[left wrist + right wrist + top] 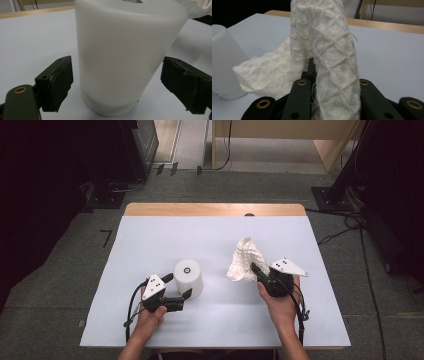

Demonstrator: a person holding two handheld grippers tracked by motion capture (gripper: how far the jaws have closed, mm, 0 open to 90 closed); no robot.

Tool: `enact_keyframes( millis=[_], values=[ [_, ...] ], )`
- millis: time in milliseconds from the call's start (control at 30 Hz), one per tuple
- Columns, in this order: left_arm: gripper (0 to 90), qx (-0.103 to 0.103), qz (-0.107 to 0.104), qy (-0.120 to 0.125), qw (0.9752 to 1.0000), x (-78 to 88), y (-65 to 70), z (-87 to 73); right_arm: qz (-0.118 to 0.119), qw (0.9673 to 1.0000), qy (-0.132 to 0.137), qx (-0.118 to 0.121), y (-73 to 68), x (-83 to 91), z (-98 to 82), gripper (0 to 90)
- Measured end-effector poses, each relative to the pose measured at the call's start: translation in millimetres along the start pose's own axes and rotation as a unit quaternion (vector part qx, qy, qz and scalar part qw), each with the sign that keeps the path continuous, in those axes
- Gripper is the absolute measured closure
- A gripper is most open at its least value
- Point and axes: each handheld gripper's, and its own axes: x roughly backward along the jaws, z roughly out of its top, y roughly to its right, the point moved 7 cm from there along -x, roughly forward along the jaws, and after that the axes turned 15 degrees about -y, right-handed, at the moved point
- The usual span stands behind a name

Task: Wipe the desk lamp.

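Grey floor and dark stands surround the desk (150, 330), which carries a white sheet on top. On it stands a white cylinder (188, 278), upright, so its long axis points straight up from the desk. The left gripper (176, 285) lies just beside it, on the near-left side, and it is clearly the nearer of the two hands.

In the left gripper view the cylinder (125, 57) sits directly between the jaws, one pad (56, 83) on each flank. A narrow gap shows on both sides, so the jaws are spread around the body and do not press it. To grip again they only need to close across the upright wall, level with the desk.

The right gripper (256, 268) is well apart, to the right. Its jaws are pressed together on a fold of white quilted cloth (243, 260), which hangs up and over them in the right gripper view (324, 50). The rest of the cloth seems to rest on the desk, though the view there is partly hidden. The cylinder (224, 62) stands at the left edge of that view.
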Motion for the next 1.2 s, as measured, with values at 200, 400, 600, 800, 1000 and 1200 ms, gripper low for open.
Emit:
enact_keyframes(
  millis=[200,400,600,800,1000,1200],
  values=[
    [9.0,0.000,0.004,-0.014,0.9999,-10.7,3.4,7.0,0.007,1.0000,-0.002,0.000,0.1,-1.2,-0.6,75.2],
    [7.0,-0.009,0.004,-0.001,1.0000,-19.2,3.0,12.4,0.017,0.9998,-0.006,0.000,-1.8,-2.0,-1.9,74.7],
    [7.0,-0.018,0.019,0.013,0.9996,-29.8,4.7,18.0,0.023,0.9996,-0.016,0.007,-6.9,-7.5,-4.9,74.4],
    [6.0,-0.027,0.037,0.013,0.9989,-30.9,4.7,19.2,0.026,0.9992,-0.025,0.017,-12.1,-13.3,-7.4,74.1],
    [4.9,-0.003,0.019,0.006,0.9998,-30.4,4.6,24.1,0.029,0.9990,-0.029,0.019,-13.1,-15.4,-9.9,73.6],
    [3.3,0.005,0.028,-0.014,0.9995,-40.1,4.4,25.9,0.028,0.9990,-0.030,0.017,-10.8,-13.9,-12.8,73.2]
  ],
)
